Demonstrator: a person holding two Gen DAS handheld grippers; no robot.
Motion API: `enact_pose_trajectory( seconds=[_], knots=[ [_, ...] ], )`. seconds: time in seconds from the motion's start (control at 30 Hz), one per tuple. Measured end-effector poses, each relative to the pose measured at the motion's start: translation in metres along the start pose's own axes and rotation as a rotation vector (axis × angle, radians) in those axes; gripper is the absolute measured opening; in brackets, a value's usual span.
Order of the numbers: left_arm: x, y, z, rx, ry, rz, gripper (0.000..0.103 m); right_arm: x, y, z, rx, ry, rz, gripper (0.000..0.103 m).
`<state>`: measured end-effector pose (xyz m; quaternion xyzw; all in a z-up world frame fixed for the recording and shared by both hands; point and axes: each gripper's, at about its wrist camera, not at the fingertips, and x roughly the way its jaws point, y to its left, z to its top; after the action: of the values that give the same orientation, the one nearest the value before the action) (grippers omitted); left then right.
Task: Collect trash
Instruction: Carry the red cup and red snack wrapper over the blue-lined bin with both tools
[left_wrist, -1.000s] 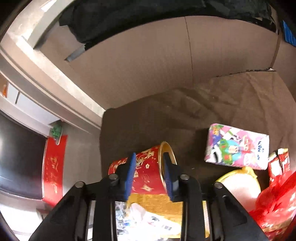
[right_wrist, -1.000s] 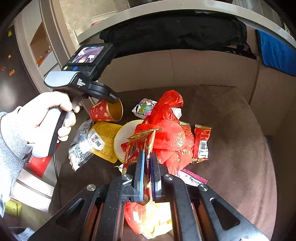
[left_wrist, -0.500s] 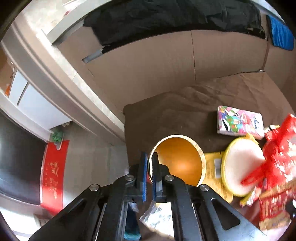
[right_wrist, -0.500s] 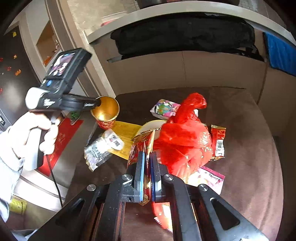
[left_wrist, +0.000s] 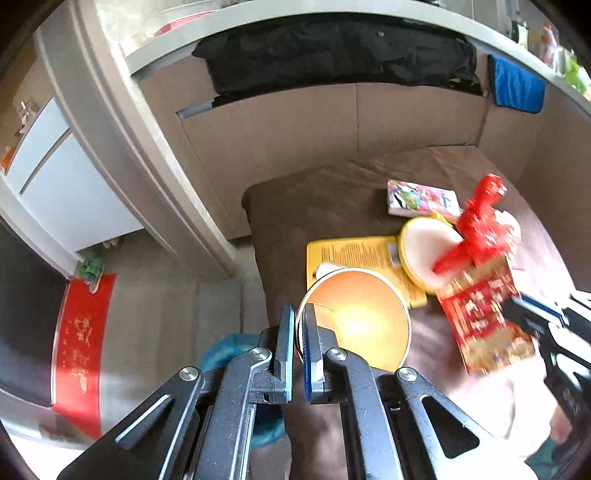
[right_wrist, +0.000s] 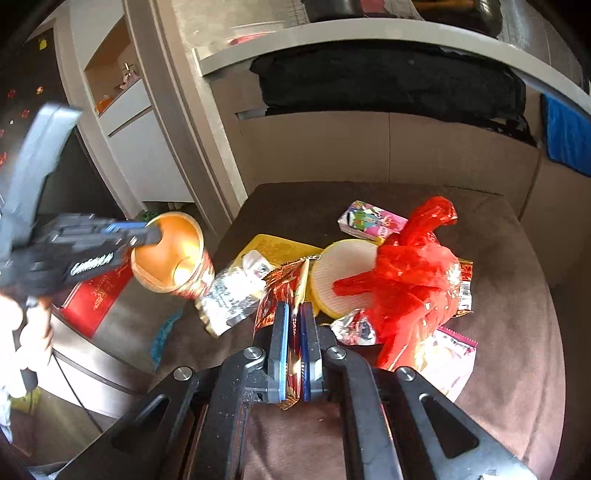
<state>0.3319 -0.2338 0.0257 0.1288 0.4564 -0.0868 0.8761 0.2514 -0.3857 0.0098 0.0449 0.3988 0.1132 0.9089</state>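
Left gripper (left_wrist: 298, 332) fingers pinched on rim of paper cup (left_wrist: 364, 319), lifted off brown cushion (right_wrist: 509, 258), mouth up so it can take scraps. Right gripper (right_wrist: 294, 347) clamps red-gold wrapper (right_wrist: 286, 295), probably cup-bound. Red bag (right_wrist: 413, 273) rests on cushion.

Red paper cup (right_wrist: 173, 258) with gold interior: lifted, tilted, clear of the brown cushion, its rim pinched between blue pads. Red-and-gold foil wrapper (right_wrist: 291, 291): raised, clamped on edge between blue pads. Lying on the cushion: a red plastic bag (right_wrist: 410, 273), crumpled, draped over a round yellow-rimmed lid (right_wrist: 343, 273); a yellow printed packet (left_wrist: 358, 254), flat, partly beneath the lid; a silver crumpled wrapper (right_wrist: 229, 291); a colourful cartoon-print tissue pack (right_wrist: 373, 221), flat, behind the lid.
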Motion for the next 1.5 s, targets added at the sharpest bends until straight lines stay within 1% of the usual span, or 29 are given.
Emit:
enact_pose_trajectory(
  seconds=[0.17, 0.37, 0.47, 0.6, 0.77, 0.83, 0.9, 1.03, 1.13, 1.17, 1.23, 1.27, 1.4, 1.5],
  knots=[
    [-0.033, 0.023, -0.032, -0.034, -0.049, -0.021, 0.004, -0.014, 0.031, -0.003, -0.038, -0.031, -0.017, 0.005],
    [-0.063, 0.062, -0.074, -0.105, -0.086, -0.082, 0.004, -0.027, 0.075, -0.01, -0.078, -0.064, -0.016, 0.005],
    [-0.074, 0.084, -0.094, -0.135, -0.112, -0.076, 0.004, -0.03, 0.098, -0.015, -0.098, -0.067, -0.014, 0.005],
    [-0.083, 0.127, -0.125, -0.22, -0.117, -0.082, 0.004, -0.024, 0.136, -0.017, -0.142, -0.044, -0.003, 0.005],
    [-0.078, 0.188, -0.162, -0.344, -0.118, -0.059, 0.004, -0.008, 0.184, -0.008, -0.197, -0.019, 0.024, 0.005],
    [-0.065, 0.209, -0.177, -0.389, -0.105, -0.051, 0.004, 0.007, 0.21, -0.003, -0.236, 0.006, 0.029, 0.005],
    [-0.048, 0.225, -0.19, -0.423, -0.082, -0.065, 0.004, 0.025, 0.229, 0.0, -0.267, 0.039, 0.031, 0.005],
    [0.004, 0.25, -0.213, -0.503, -0.001, -0.112, 0.004, 0.075, 0.263, -0.002, -0.326, 0.124, 0.011, 0.005],
    [0.049, 0.264, -0.224, -0.547, 0.074, -0.134, 0.004, 0.125, 0.28, -0.008, -0.351, 0.218, -0.001, 0.005],
    [0.064, 0.266, -0.228, -0.554, 0.103, -0.139, 0.004, 0.136, 0.283, -0.009, -0.356, 0.241, -0.004, 0.005],
    [0.093, 0.267, -0.232, -0.56, 0.153, -0.147, 0.004, 0.175, 0.289, -0.016, -0.366, 0.317, -0.016, 0.005],
    [0.109, 0.267, -0.234, -0.562, 0.182, -0.153, 0.004, 0.188, 0.289, -0.017, -0.367, 0.34, -0.021, 0.005],
    [0.16, 0.266, -0.244, -0.585, 0.285, -0.17, 0.004, 0.253, 0.286, -0.03, -0.365, 0.478, -0.042, 0.005],
    [0.187, 0.261, -0.249, -0.597, 0.34, -0.173, 0.004, 0.282, 0.281, -0.04, -0.353, 0.546, -0.057, 0.005]
  ],
)
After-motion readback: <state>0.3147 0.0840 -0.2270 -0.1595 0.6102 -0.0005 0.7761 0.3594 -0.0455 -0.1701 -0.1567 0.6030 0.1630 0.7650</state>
